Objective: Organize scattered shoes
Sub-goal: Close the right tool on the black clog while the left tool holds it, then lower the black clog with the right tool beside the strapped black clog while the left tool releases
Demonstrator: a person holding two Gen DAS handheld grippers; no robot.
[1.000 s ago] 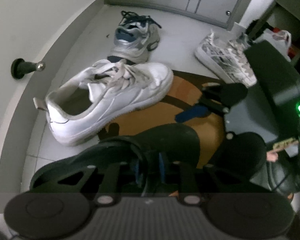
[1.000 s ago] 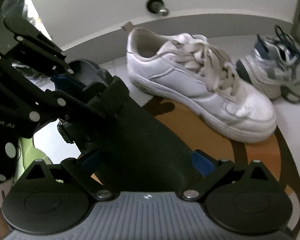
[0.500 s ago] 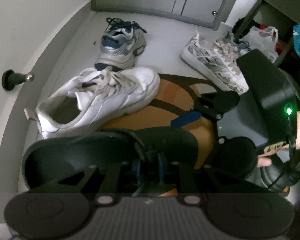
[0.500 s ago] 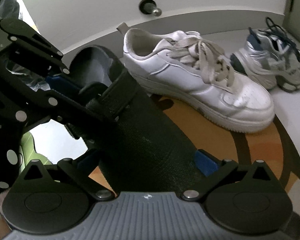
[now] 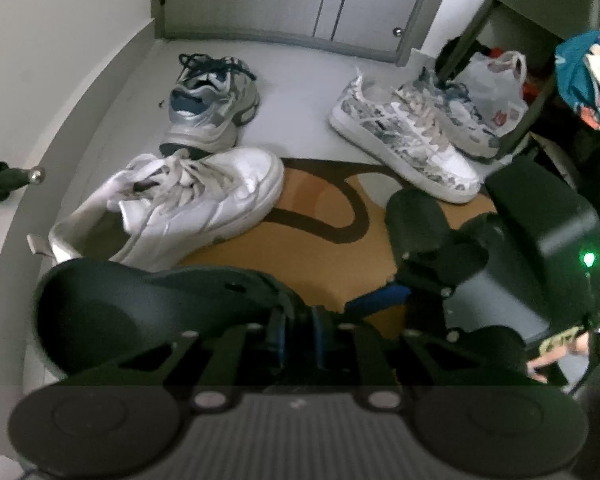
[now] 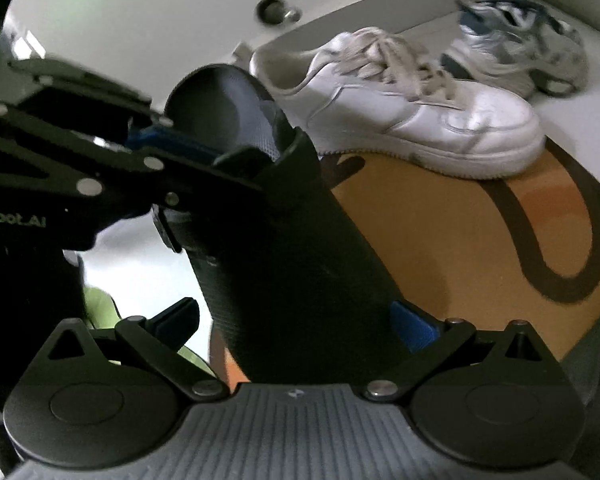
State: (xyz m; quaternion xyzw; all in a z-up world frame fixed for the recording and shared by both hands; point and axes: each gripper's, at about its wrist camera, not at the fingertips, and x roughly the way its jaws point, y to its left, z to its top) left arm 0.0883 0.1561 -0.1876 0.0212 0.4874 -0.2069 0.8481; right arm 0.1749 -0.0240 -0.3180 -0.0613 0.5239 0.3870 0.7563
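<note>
The left claw (image 5: 296,320) pinches the black slipper (image 5: 148,312) at its strap, and the right claw (image 6: 300,320) clamps its front, sharing the load above the orange mat (image 5: 312,240). The white sneaker (image 5: 188,204) lies beyond, half on the mat.

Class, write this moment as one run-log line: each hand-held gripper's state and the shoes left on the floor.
left hand-held gripper: shut on black slipper | right hand-held gripper: shut on it too | floor: white leather sneaker, grey-blue running shoe, patterned sneaker
</note>
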